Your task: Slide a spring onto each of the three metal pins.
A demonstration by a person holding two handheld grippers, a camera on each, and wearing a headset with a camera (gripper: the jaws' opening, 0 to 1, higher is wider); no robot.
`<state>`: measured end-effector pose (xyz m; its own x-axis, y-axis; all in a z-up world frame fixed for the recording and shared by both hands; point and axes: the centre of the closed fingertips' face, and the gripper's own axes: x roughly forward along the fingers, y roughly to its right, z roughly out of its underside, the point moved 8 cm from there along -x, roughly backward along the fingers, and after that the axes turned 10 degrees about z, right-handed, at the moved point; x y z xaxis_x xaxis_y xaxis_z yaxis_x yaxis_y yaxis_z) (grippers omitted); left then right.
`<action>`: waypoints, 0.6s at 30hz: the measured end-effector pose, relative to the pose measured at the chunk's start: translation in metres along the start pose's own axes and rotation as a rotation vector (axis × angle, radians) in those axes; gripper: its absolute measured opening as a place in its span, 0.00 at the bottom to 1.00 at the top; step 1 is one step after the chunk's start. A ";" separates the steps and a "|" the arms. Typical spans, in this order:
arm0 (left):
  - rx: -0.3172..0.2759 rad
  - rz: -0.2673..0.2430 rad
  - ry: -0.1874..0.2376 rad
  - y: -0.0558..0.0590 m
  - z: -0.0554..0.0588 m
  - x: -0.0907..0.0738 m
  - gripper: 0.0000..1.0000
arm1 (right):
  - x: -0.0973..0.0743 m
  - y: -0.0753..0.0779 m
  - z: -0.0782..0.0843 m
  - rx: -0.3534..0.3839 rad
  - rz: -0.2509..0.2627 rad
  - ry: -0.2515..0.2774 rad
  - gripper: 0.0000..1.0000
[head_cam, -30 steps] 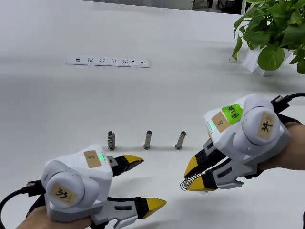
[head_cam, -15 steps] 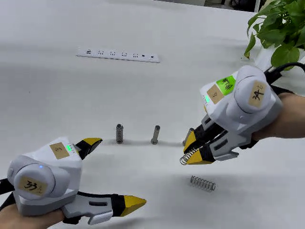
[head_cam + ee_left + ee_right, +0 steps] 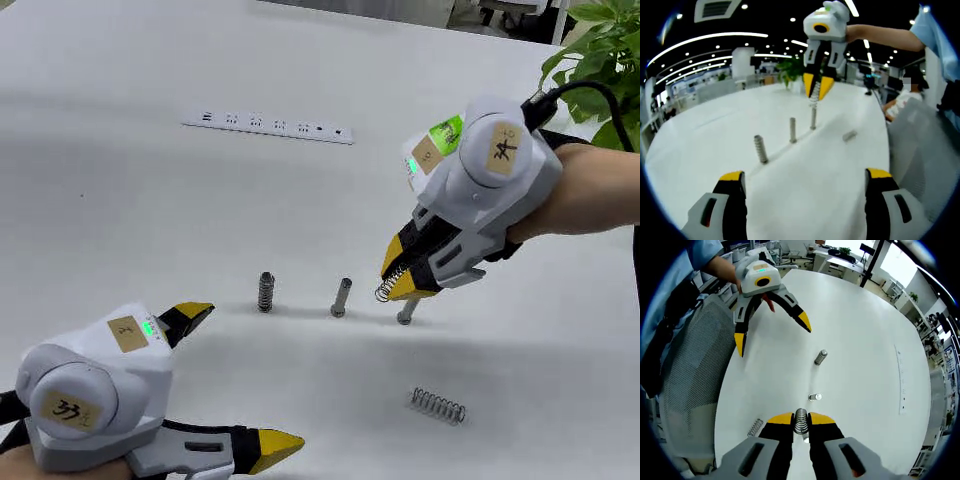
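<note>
The right claw [image 3: 392, 280] is pressed together on a spring [image 3: 388, 284]. It pinches one end, and the free end sticks out past the tips. One second ago this claw was low, close to the worktop [image 3: 150, 220] and on the person's side of the pin row. Now it is raised and carried forward, and the third pin [image 3: 407, 312] stands just under its tips. In the right gripper view the spring looks almost in line with the pin top, but as far as I can judge they do not touch yet.

The left claw [image 3: 240, 378] is spread wide and holds nothing. It waits well apart from the right claw, nearer to the person. Beyond its tips stands the first pin [image 3: 265, 291], which already carries a spring. The middle pin [image 3: 341, 297], between that one and the pin under the right claw, is bare. A loose spring [image 3: 437, 405] lies flat on the worktop, below the right claw and toward the person.

So I judge one pin finished and the second fitting at the aligning step. The claw should next descend straight, because a small tilt could bend the spring aside. The loose spring then remains for the middle pin.
</note>
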<state>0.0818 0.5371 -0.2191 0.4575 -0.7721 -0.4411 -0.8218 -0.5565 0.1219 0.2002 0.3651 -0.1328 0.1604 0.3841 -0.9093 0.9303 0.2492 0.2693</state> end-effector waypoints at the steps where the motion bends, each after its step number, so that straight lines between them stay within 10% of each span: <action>1: 0.000 -0.002 -0.001 0.000 0.000 0.000 1.00 | 0.001 0.001 -0.002 0.005 -0.002 0.008 0.12; 18: -0.002 -0.004 -0.025 -0.005 0.003 -0.005 1.00 | 0.023 0.024 -0.026 -0.107 -0.049 -0.037 0.12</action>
<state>0.0829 0.5447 -0.2200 0.4518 -0.7623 -0.4634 -0.8194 -0.5600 0.1222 0.2177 0.4034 -0.1385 0.1295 0.3369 -0.9326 0.8968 0.3614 0.2551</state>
